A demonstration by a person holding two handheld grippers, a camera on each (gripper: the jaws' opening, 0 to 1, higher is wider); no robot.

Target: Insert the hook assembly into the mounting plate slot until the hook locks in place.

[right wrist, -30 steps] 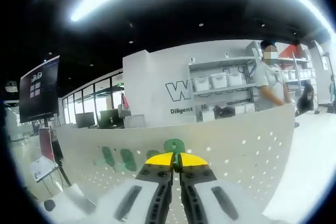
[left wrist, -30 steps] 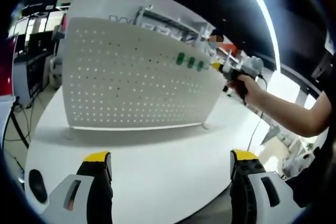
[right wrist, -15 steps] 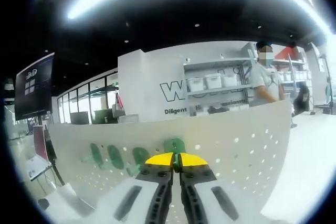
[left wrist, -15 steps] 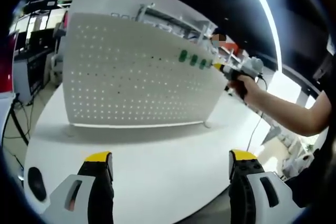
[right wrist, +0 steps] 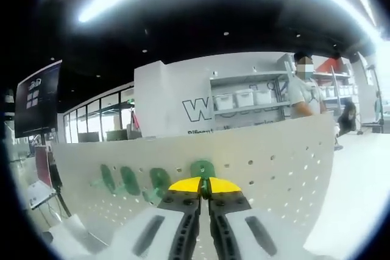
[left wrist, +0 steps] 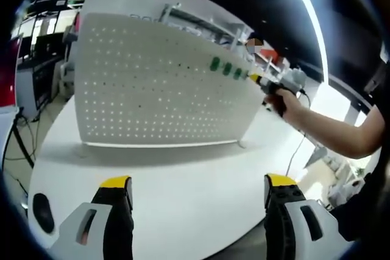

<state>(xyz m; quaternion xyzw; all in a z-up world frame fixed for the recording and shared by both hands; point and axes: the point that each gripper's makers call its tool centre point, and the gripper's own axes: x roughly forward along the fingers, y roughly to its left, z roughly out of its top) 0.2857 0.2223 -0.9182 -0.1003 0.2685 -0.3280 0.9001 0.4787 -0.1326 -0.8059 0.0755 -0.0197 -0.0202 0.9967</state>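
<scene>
A white pegboard mounting plate [left wrist: 158, 83] stands upright on a white round table [left wrist: 183, 175]. Three green hooks [left wrist: 226, 68] sit in a row near its upper right corner. In the right gripper view the same row of green hooks [right wrist: 129, 179] lies left of my jaws. My right gripper [right wrist: 204, 186] is shut on a fourth green hook [right wrist: 202, 168], which is pressed against the plate [right wrist: 274, 162]. In the left gripper view a hand [left wrist: 279, 94] holds that right gripper [left wrist: 259, 79] at the plate's right edge. My left gripper [left wrist: 198, 190] hangs open over the table's near edge, with nothing in it.
A small black round object [left wrist: 42, 214] lies on the table's left edge. Behind the plate are a white wall with shelves of bins [right wrist: 244, 98], a person standing [right wrist: 301, 89] and a dark screen [right wrist: 36, 98]. A forearm [left wrist: 341, 132] reaches in from the right.
Both views have shifted slightly. The right gripper stays shut on the green hook at the plate, with the row of hooks now nearer its jaws. The left gripper stays open.
</scene>
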